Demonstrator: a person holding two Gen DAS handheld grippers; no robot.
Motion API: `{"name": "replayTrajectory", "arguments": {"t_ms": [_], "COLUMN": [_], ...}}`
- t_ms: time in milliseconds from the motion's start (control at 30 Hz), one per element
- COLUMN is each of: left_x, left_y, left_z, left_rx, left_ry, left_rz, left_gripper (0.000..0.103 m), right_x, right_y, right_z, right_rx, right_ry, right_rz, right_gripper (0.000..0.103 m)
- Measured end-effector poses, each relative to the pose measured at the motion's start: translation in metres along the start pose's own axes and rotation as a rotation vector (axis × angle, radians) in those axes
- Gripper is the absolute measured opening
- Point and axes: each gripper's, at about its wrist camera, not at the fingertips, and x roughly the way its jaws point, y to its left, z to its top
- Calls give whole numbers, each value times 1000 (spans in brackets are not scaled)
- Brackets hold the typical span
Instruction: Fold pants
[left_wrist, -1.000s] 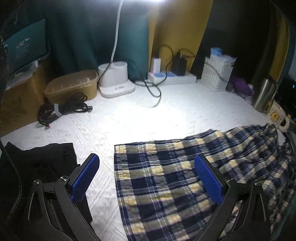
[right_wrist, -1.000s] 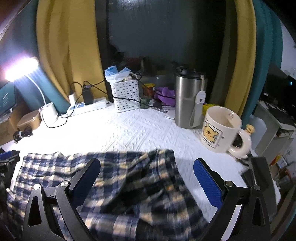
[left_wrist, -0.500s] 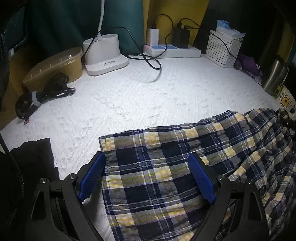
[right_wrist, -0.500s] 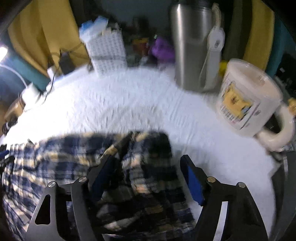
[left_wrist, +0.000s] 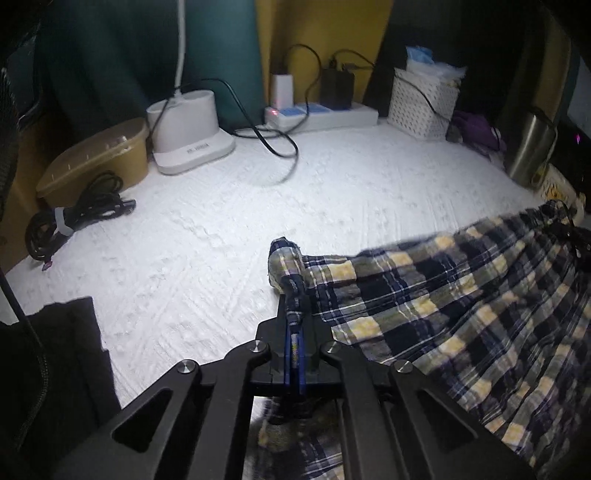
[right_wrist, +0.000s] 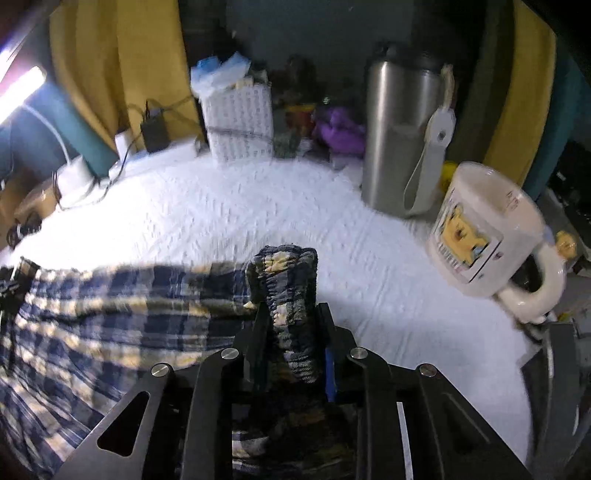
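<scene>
Blue, yellow and white plaid pants (left_wrist: 461, 314) lie across a white textured tabletop (left_wrist: 221, 229). In the left wrist view my left gripper (left_wrist: 293, 295) is shut on the pants' left corner, and a small tuft of cloth sticks out past the fingertips. In the right wrist view the pants (right_wrist: 110, 314) stretch off to the left. My right gripper (right_wrist: 291, 314) has a thick bunched fold of plaid between its jaws. The jaws are closing and press on the fold from both sides.
At the back stand a white lamp base (left_wrist: 188, 133), a power strip (left_wrist: 321, 116) with cables and a white basket (left_wrist: 424, 107). A brown box (left_wrist: 96, 158), a cable bundle (left_wrist: 74, 221) and black cloth (left_wrist: 55, 350) lie left. A steel flask (right_wrist: 402, 136) and mug (right_wrist: 484, 229) stand close on the right.
Both grippers came down onto the pants and went from wide open to closed. The left pinched the corner; the right gathered a thick fold. The cloth bunched up at both ends.
</scene>
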Motion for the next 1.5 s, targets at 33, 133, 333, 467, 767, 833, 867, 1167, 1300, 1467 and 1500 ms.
{"name": "replayTrajectory", "arguments": {"t_ms": [33,133,333,467,767,833,867,1167,1300,1467,1500], "left_x": [-1,-8,-15,5,73,76,76,57,36,32,37], "left_y": [2,4,13,29,29,32,34,65,79,71,67], "left_z": [3,20,69,81,67,66,66,61,57,57,58], "left_rx": [-2,20,69,68,68,71,67,-8,-64,-37,-29], "left_ry": [-9,-54,-137,-102,63,72,78,88,78,68,71], "left_rz": [-8,-21,-7,-27,14,52,59,124,147,79,59], "left_gripper": [1,1,1,1,9,20,29,46,46,46,46], "right_x": [-6,-21,-29,-8,60,65,66,58,47,31,30], "right_y": [1,8,11,2,-15,-19,-19,-35,-39,-36,-36], "right_z": [4,19,44,50,39,38,38,33,28,25,25], "right_rx": [7,16,80,122,142,153,148,168,171,141,138], "right_ry": [-21,-91,-186,-158,38,56,65,66,62,30,27], "right_rz": [-7,-39,-68,-82,-116,-115,-119,-196,-210,-230,-232], "right_gripper": [24,24,24,24,24,26,29,69,69,69,69]}}
